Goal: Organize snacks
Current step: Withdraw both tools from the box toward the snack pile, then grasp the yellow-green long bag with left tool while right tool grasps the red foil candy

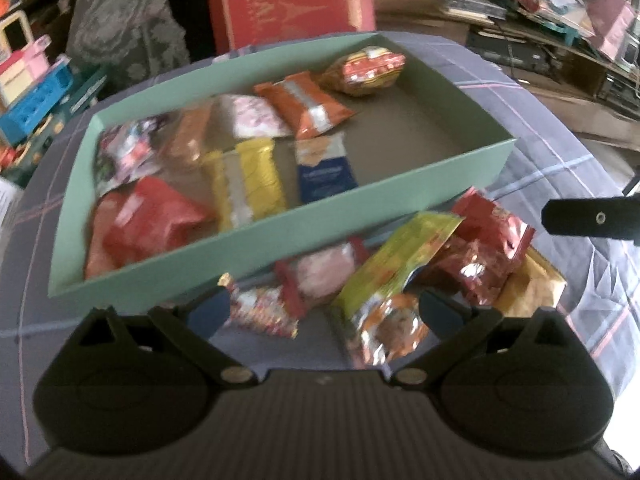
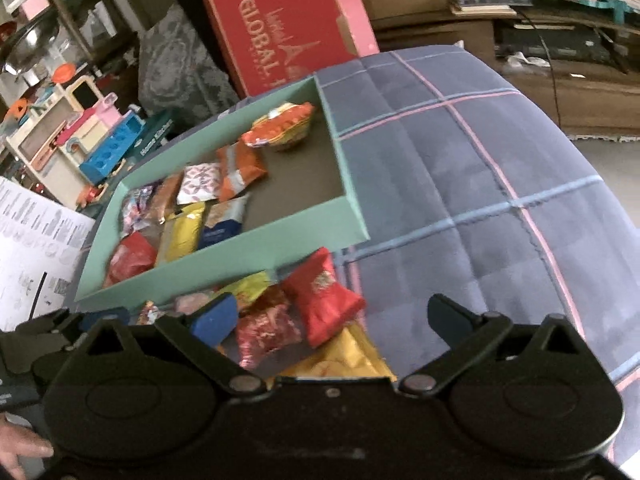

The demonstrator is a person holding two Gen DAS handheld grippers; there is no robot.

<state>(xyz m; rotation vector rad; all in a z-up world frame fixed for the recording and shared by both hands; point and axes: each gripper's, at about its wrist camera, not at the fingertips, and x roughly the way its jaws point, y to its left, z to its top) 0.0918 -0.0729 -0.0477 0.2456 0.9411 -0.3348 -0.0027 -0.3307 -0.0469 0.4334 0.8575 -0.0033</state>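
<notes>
A shallow green box (image 1: pixel 256 236) (image 2: pixel 224 256) sits on a blue plaid cloth and holds several snack packets, among them a yellow one (image 1: pixel 248 180) and a red one (image 1: pixel 148 220). Its right part is bare. A loose pile of packets lies in front of the box: a green-yellow one (image 1: pixel 400 256), a red one (image 2: pixel 324 296) and a shiny red one (image 2: pixel 264 332). My left gripper (image 1: pixel 324 308) is open and empty just above the pile. My right gripper (image 2: pixel 332 316) is open and empty over the pile's right side. A right finger (image 1: pixel 592 222) shows in the left wrist view.
A red cardboard box (image 2: pixel 280 28) stands behind the green box. Toys (image 2: pixel 96 148) and clutter sit at the left, shelves with papers at the back right. The plaid cloth (image 2: pixel 480 184) spreads to the right of the box. A printed white sheet (image 2: pixel 36 248) is at the left.
</notes>
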